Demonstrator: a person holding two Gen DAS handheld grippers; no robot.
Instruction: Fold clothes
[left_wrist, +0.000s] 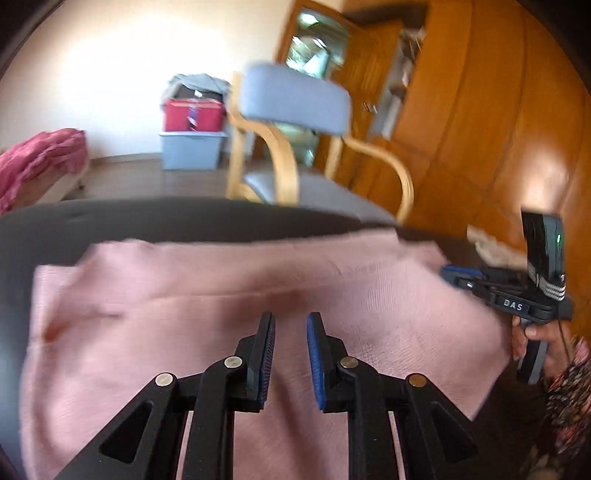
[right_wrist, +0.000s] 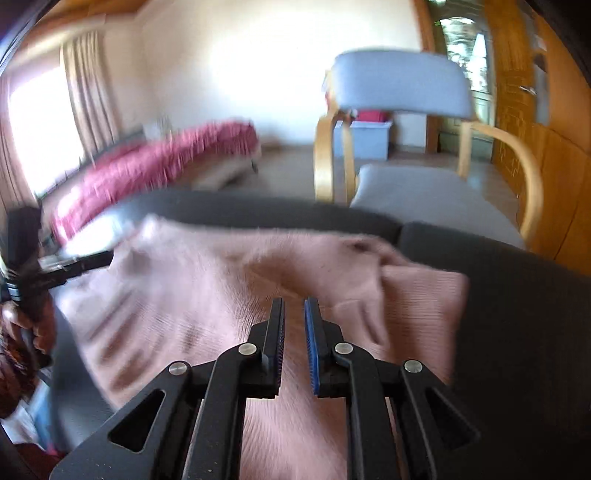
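Both tools, left tool (left_wrist: 289, 321) and right tool (right_wrist: 294, 306), hang slightly apart and empty over the pink knitted garment (left_wrist: 221, 314), so I'd pinch matching edges before folding.

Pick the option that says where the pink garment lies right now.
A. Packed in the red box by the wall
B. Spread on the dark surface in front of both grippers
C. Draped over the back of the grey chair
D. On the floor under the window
B: the pink garment lies spread across the dark surface, nearer than the grey chair.
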